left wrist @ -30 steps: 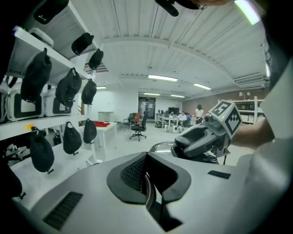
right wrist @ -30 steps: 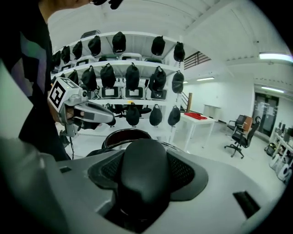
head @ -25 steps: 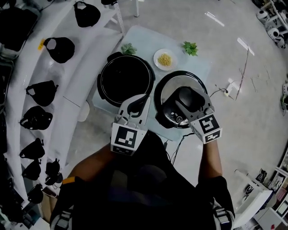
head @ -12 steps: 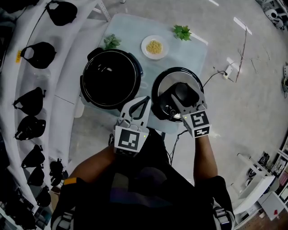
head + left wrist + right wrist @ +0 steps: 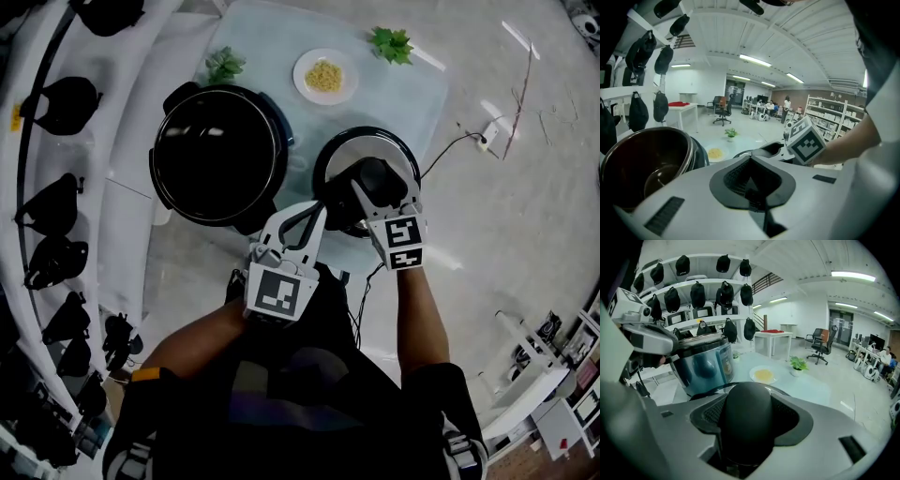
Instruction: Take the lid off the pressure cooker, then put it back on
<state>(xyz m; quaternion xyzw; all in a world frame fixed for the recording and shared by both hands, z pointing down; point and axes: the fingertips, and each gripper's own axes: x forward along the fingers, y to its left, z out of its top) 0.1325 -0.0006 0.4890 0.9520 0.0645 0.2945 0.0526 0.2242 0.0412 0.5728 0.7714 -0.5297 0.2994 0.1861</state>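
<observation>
Head view: right gripper [image 5: 367, 191] jaws pinch the black knob [image 5: 745, 420] of the lid [image 5: 349, 148], just right of the open pressure cooker [image 5: 214, 159] on the pale table [image 5: 272, 47]; left gripper [image 5: 315, 214] jaws pressed together, empty, near the lid's rim.

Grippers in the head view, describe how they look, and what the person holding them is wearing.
The left gripper and right gripper both have white, wedge-shaped bodies, with black ribbed pads inside the jaws. Each carries a white cube printed with black square markers. The person wears a dark top, and the forearms are uncovered.
</observation>
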